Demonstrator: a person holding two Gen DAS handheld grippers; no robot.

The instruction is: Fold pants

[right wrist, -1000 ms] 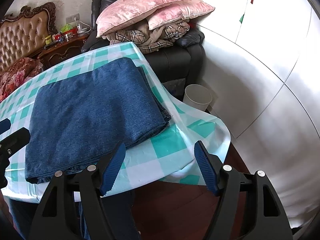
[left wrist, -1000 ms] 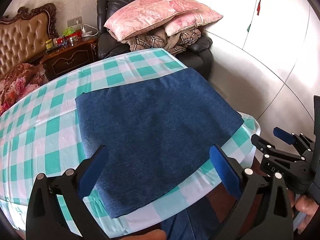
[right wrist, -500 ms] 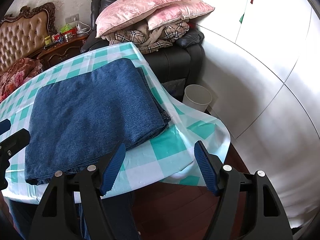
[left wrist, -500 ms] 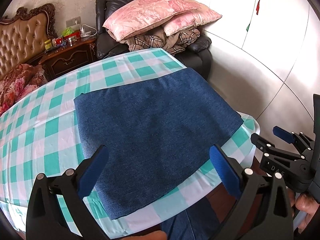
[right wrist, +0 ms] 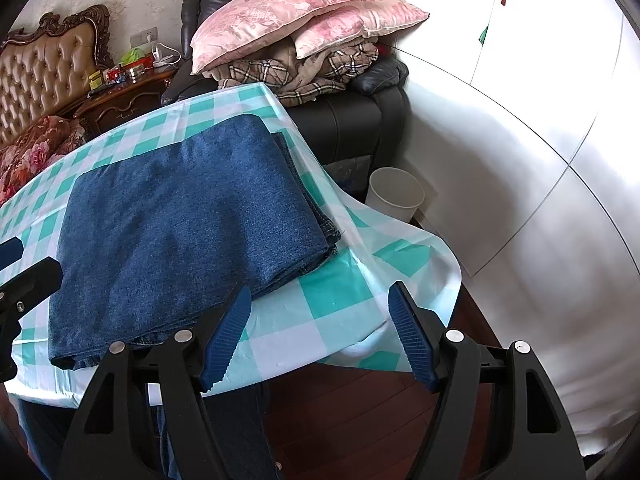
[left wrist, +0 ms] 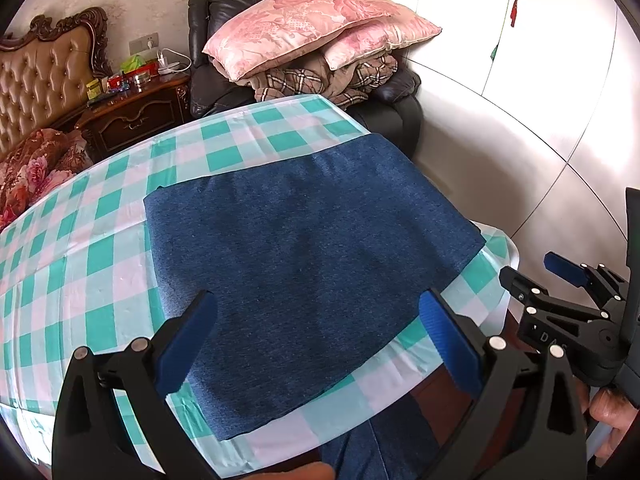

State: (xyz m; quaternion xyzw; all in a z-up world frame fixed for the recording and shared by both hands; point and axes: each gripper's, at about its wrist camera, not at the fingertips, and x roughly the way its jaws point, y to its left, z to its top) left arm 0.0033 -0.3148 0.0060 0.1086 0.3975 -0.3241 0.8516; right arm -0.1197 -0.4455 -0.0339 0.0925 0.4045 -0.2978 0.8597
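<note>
Blue denim pants (left wrist: 304, 256) lie folded into a flat rectangle on the table with the green-and-white checked cloth (left wrist: 80, 264); the right wrist view shows the stacked layers (right wrist: 176, 224) near the table's right end. My left gripper (left wrist: 320, 304) hangs open above the near edge of the pants, nothing between its blue pads. Over the table's near right corner, beside the pants, my right gripper (right wrist: 320, 296) is open and empty. It also appears at the right of the left wrist view as the right gripper (left wrist: 560, 280), held by a hand (left wrist: 608, 416).
A black armchair (right wrist: 352, 120) piled with pink pillows (right wrist: 296, 20) and plaid blankets stands behind the table. A white bin (right wrist: 396, 192) sits on the floor by the white wall. A wooden nightstand (left wrist: 136, 112) and tufted headboard (left wrist: 44, 80) are at the back left.
</note>
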